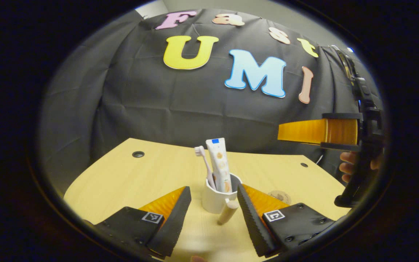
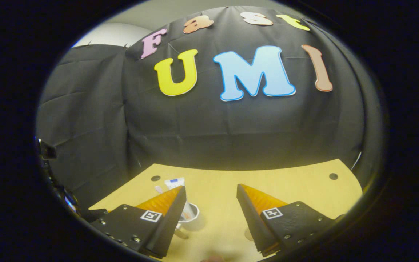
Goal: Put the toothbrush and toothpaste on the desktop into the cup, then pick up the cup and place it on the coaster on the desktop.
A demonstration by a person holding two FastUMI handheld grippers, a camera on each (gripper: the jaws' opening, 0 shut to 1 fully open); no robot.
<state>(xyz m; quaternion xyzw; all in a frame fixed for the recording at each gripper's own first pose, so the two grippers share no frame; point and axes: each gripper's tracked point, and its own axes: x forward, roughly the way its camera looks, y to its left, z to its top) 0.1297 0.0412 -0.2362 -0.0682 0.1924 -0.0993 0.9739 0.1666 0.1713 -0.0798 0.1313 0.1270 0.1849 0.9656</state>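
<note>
The cup (image 1: 218,199) stands upright on the desktop (image 1: 133,182) with the toothbrush (image 1: 204,163) and toothpaste (image 1: 219,163) already leaning inside it, so judging by that only the carry to the coaster (image 1: 280,196) is left. The left gripper (image 1: 214,203) is spread wide, its 2 fingers flanking the cup without touching; the wooden handle points back at 6 o'clock (probably the reason for this straight-on approach). The coaster lies at about 3 o'clock from the cup, near the right finger. The right gripper (image 2: 209,207) hangs above the desk, also spread and empty, the cup at its 9 o'clock, likely kept clear
</note>
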